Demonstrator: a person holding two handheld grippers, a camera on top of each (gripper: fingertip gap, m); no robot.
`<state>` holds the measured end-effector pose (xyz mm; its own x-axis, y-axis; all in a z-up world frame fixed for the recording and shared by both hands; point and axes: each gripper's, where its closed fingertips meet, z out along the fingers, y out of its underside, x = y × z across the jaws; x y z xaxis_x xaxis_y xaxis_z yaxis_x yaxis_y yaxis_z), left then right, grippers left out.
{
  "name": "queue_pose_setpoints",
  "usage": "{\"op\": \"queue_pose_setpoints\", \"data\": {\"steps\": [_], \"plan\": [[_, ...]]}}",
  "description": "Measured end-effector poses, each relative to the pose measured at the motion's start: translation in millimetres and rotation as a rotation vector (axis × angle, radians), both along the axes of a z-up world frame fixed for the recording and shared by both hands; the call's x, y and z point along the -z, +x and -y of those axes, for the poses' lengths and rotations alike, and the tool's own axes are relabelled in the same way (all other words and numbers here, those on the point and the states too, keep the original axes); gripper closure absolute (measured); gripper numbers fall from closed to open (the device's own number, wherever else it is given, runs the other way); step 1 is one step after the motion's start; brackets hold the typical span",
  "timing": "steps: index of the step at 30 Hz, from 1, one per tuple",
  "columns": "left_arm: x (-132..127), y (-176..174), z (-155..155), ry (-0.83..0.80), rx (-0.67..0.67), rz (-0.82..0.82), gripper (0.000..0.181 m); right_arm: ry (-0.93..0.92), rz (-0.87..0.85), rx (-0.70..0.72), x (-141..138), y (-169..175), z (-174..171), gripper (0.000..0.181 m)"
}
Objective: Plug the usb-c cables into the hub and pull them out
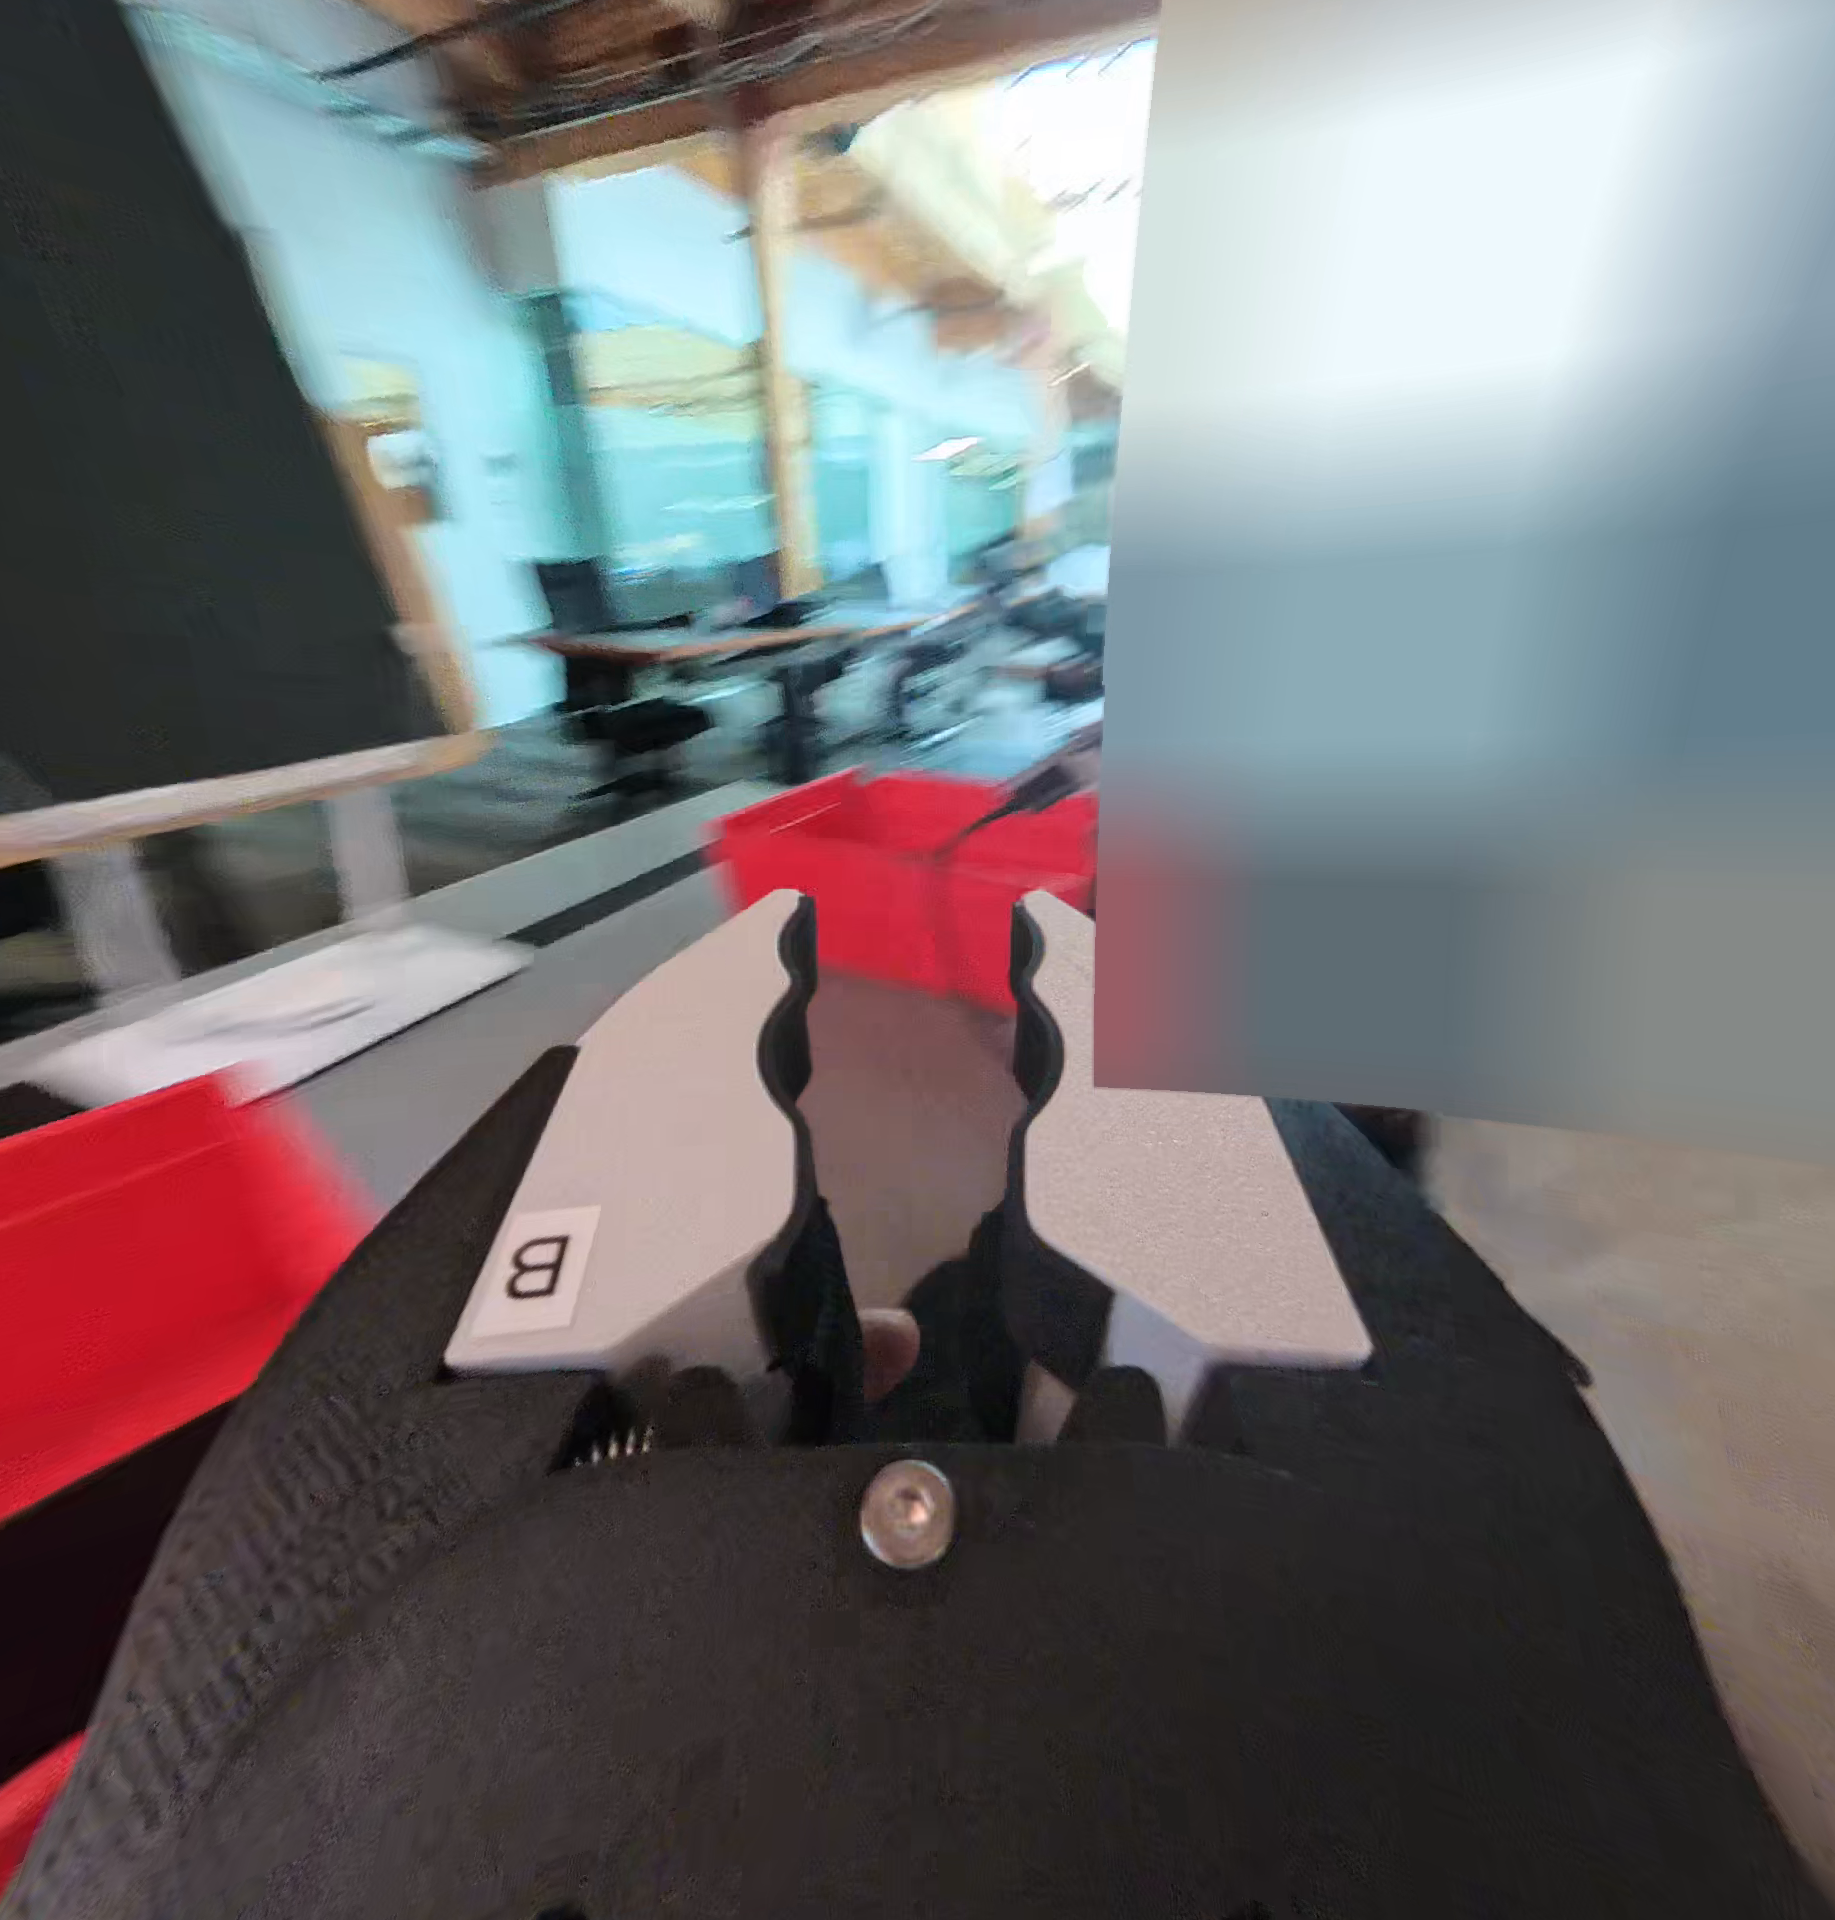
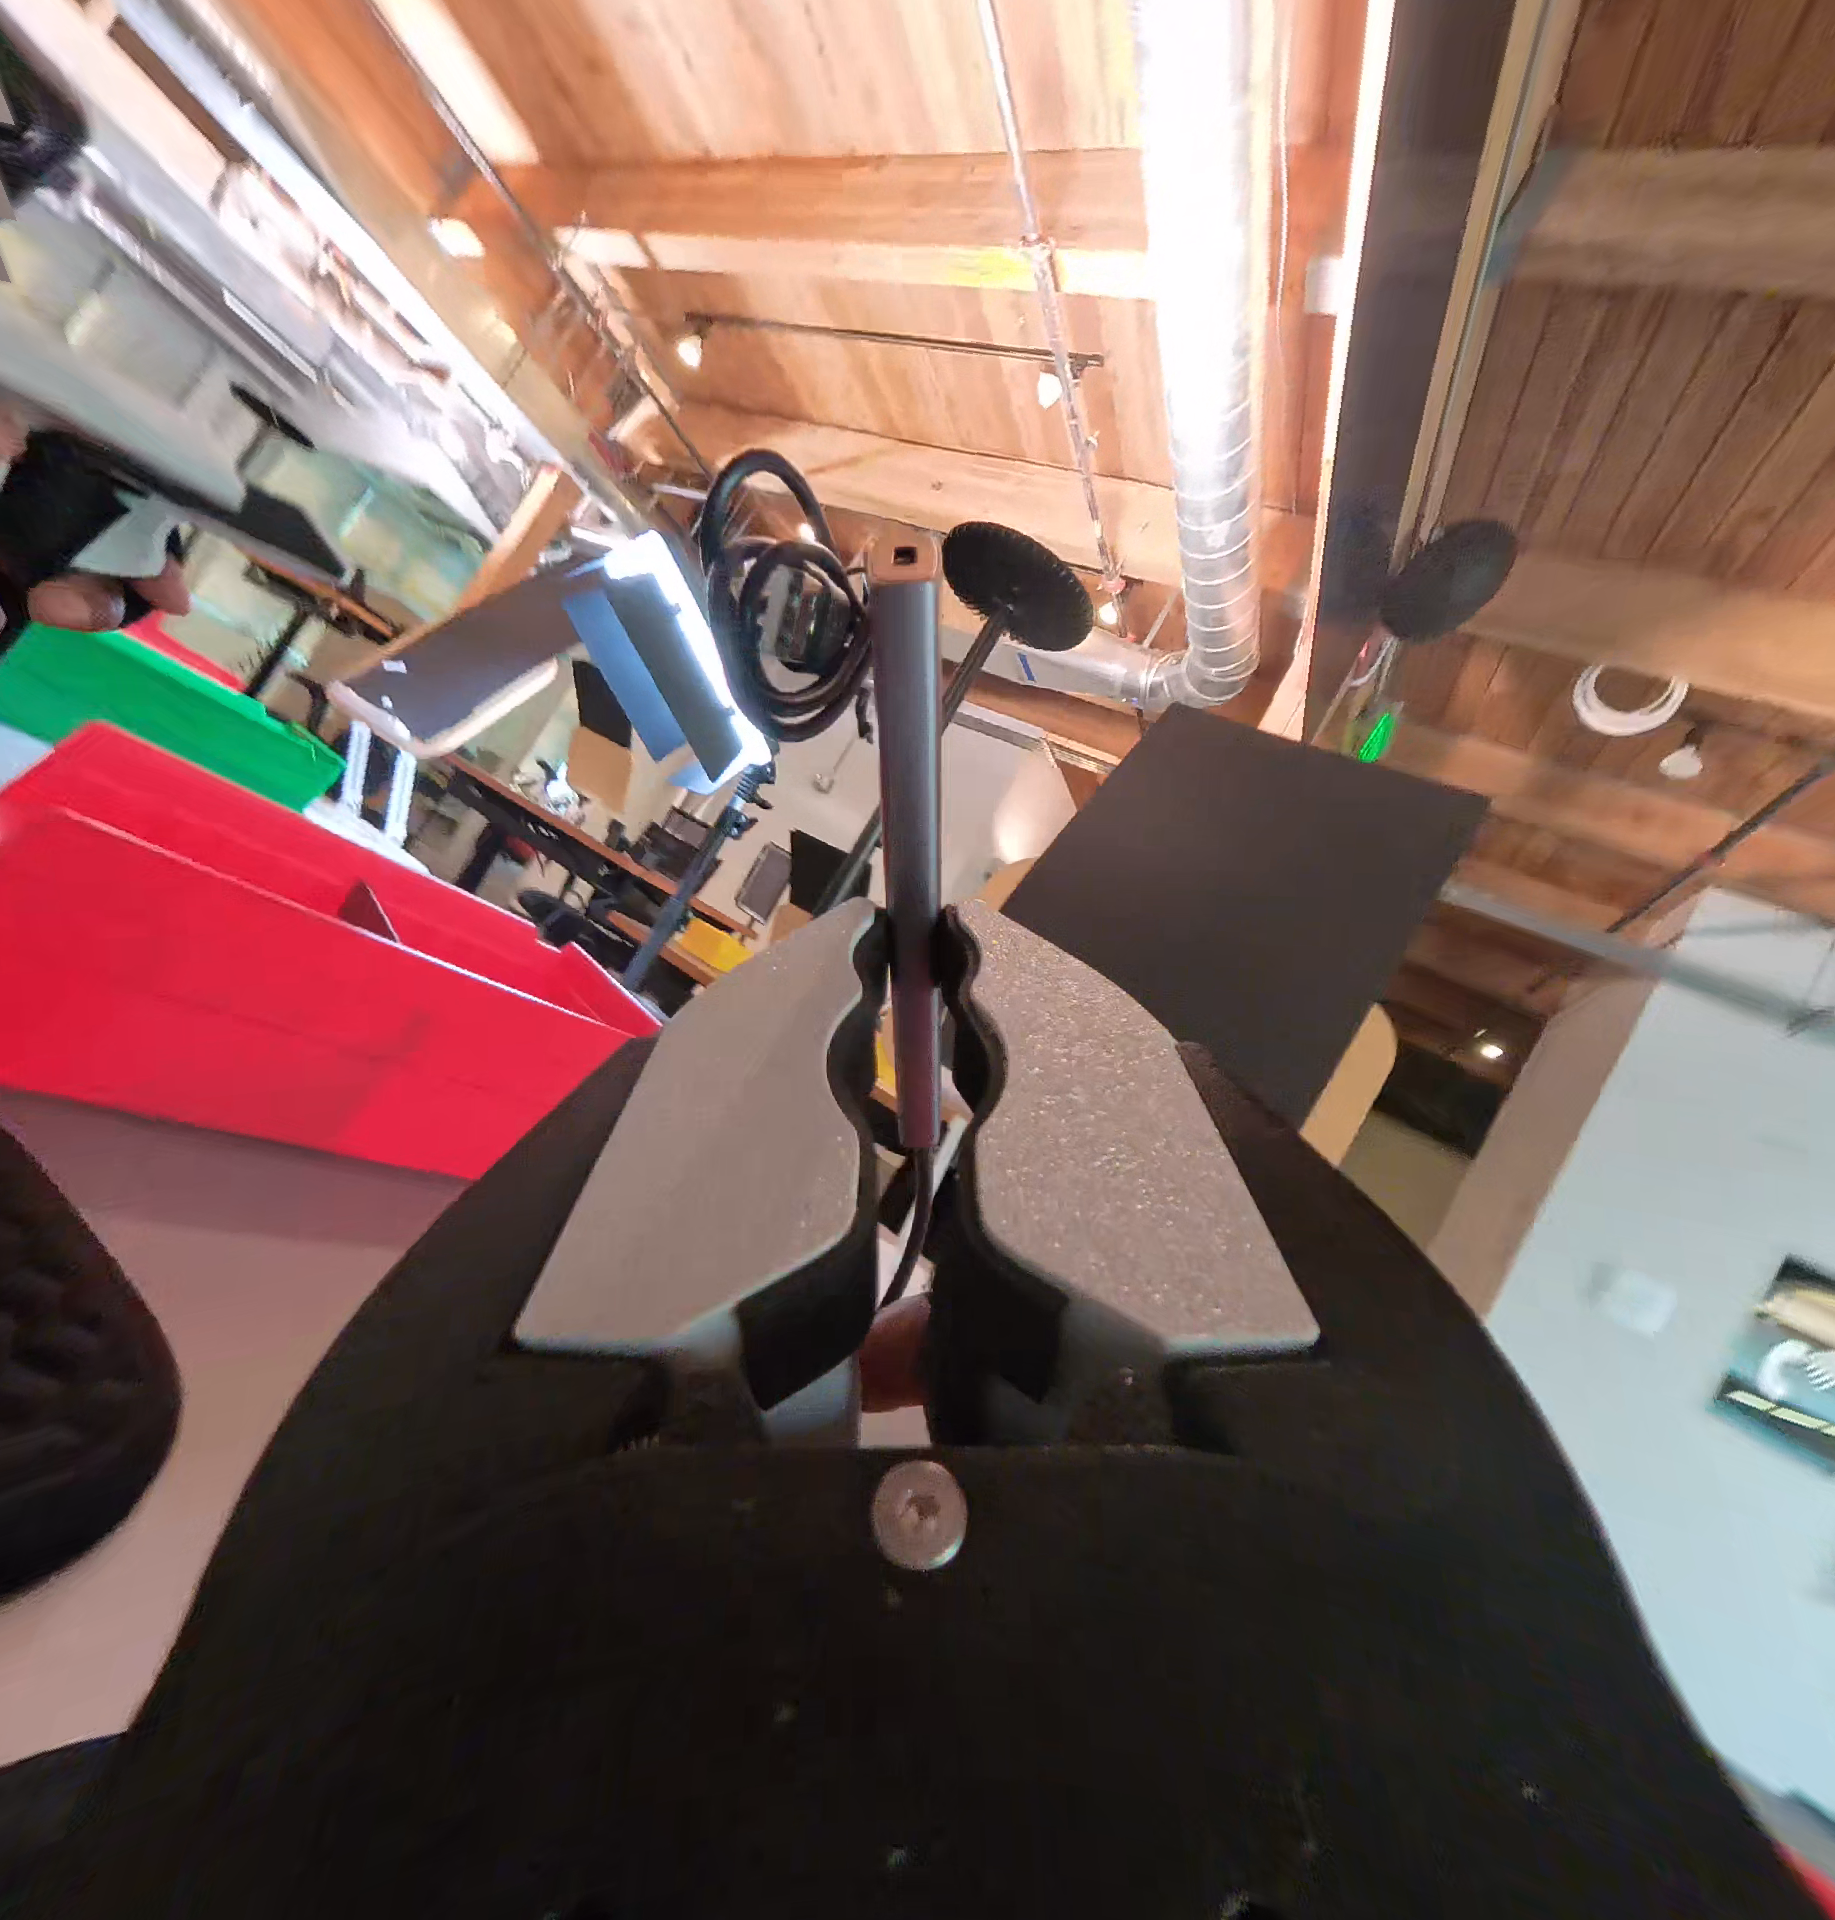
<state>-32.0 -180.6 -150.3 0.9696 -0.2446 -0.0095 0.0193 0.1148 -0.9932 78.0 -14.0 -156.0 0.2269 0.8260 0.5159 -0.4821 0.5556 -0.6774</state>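
Observation:
My right gripper (image 2: 913, 930) is shut on a slim grey hub (image 2: 908, 748). It holds the hub upright, tilted up towards the ceiling, and a small port shows on the hub's top end. A thin black cable (image 2: 918, 1216) leaves the hub's lower end and runs down between the fingers. A coiled black cable (image 2: 778, 623) shows behind the hub, near a lamp panel; I cannot tell what it is attached to. My left gripper (image 1: 913, 930) is open and empty above the grey table (image 1: 601, 987), pointing at a red bin (image 1: 871, 883). That view is blurred by motion.
Red bins stand on the table in the left wrist view (image 1: 113, 1278) and the right wrist view (image 2: 217, 956), with a green bin (image 2: 165, 707) behind. A black mesh pad (image 2: 30, 1351) lies at the left. A hand (image 2: 71, 597) shows at the far left. A lamp panel (image 2: 664, 655) and a black disc on a rod (image 2: 1017, 587) stand behind. The gap from one gripper's tips to the other's is roughly 20 cm.

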Motion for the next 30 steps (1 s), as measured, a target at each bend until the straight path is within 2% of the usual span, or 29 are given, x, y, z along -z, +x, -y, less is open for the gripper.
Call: {"op": "queue_pose_setpoints", "data": {"steps": [2, 4, 5, 7, 9, 13, 17, 20, 23, 27, 29, 30], "plan": [[12, -54, 33, -0.134, -0.282, -0.121, 0.147, -0.051, 0.008, -0.036, 4, 1, -4, 0.173], [35, -106, 70, -0.357, -0.507, -0.278, 0.147, -0.071, 0.02, -0.06, 6, 2, -5, 0.173], [47, -127, 88, -0.486, -0.592, -0.351, 0.147, -0.082, 0.021, -0.075, 7, 2, -5, 0.173], [64, -154, 116, -0.7, -0.663, -0.478, 0.147, -0.094, 0.031, -0.107, 7, 1, -3, 0.173], [75, -162, 124, -0.806, -0.606, -0.538, 0.149, -0.098, 0.036, -0.123, 7, 1, -2, 0.173], [105, -158, 112, -0.931, -0.335, -0.449, 0.157, -0.117, 0.044, -0.146, 8, -1, -2, 0.173], [147, -186, 118, -1.28, -0.312, -0.353, 0.171, -0.099, 0.064, -0.133, 11, -4, -1, 0.173], [174, -197, 116, -1.477, -0.246, -0.318, 0.17, -0.101, 0.066, -0.136, 12, -5, -1, 0.173], [196, -205, 116, -1.635, -0.181, -0.342, 0.161, -0.106, 0.064, -0.137, 11, -5, -2, 0.173], [211, -206, 114, -1.737, -0.132, -0.385, 0.156, -0.098, 0.063, -0.133, 12, -4, -2, 0.173], [210, -210, 105, -1.676, -0.128, -0.453, 0.178, -0.094, 0.06, -0.134, 11, -4, -1, 0.173], [212, -207, 103, -1.653, -0.102, -0.457, 0.179, -0.093, 0.058, -0.134, 11, -3, -1, 0.173]]}}
